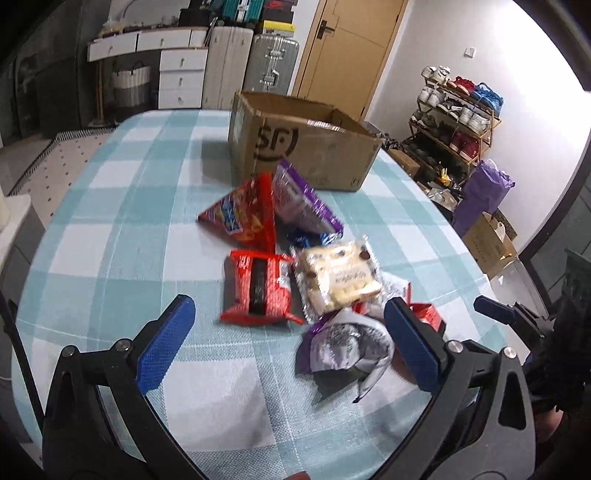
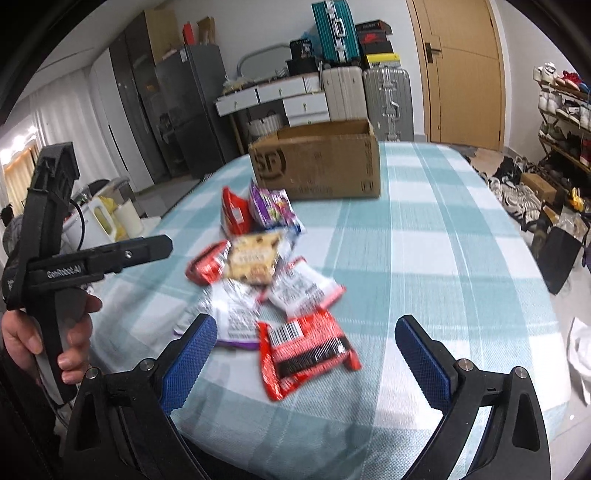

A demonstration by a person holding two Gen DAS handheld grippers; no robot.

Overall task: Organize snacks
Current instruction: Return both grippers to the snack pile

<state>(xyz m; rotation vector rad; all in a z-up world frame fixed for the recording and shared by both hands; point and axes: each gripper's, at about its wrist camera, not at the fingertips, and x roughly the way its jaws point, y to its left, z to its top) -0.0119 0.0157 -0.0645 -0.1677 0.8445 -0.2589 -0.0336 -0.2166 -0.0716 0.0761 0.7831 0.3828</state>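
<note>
White walls, wooden door [image 2: 463, 70] shut at the back. Left of it: silver suitcase [image 2: 388, 98] and cream suitcase [image 2: 341, 94] side by side, teal case [image 2: 336, 31] stacked above, white drawer unit [image 2: 280, 98] beside them. Dark fridge [image 2: 192, 107] further left. Shoe rack [image 1: 456, 114] against the right wall, loaded with shoes. Table wears a teal-white checked cloth [image 2: 443, 236]. Pale floor, cluttered near the rack.

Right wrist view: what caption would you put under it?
Open right gripper above a red snack packet, cardboard box waiting behind.
</note>
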